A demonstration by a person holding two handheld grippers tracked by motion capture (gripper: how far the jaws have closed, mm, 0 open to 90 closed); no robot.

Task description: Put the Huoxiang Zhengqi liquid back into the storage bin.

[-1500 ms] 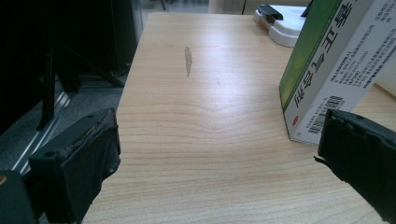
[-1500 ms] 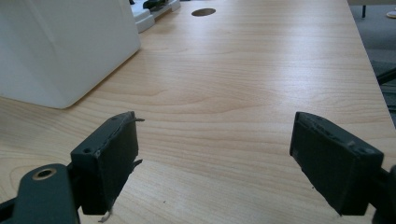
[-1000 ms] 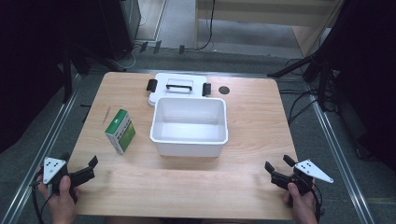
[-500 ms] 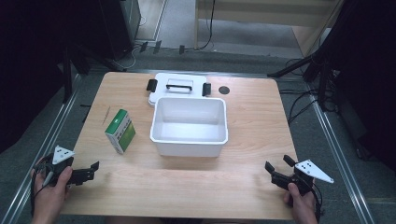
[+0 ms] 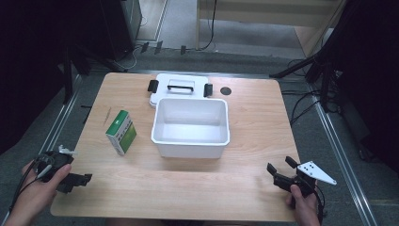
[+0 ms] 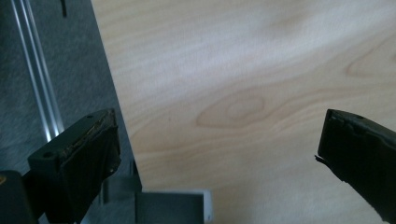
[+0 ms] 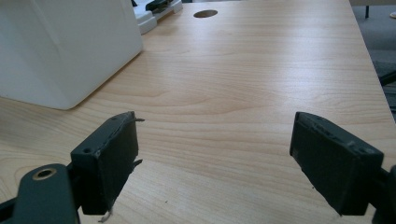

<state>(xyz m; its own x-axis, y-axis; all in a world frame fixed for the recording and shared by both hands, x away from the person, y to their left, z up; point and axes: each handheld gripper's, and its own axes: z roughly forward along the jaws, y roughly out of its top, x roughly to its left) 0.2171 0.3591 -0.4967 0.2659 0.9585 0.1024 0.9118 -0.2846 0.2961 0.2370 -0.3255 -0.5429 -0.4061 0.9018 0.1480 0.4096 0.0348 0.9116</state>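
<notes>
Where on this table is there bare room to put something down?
The widest free patch is the near strip of the table, between the left gripper and the right gripper. The right side beyond the white tub is bare too. It is crowded around the green box, tub and lid.

A green and white carton (image 5: 121, 132) stands upright on the surface (image 5: 244, 183), turned slightly askew, just beside the left wall of the white bin (image 5: 191, 127) and not touching it. The bin is rectangular, open-topped and empty. Its white lid (image 5: 179, 87), with a black handle and black side clips, lies flat against the bin's far wall.
</notes>
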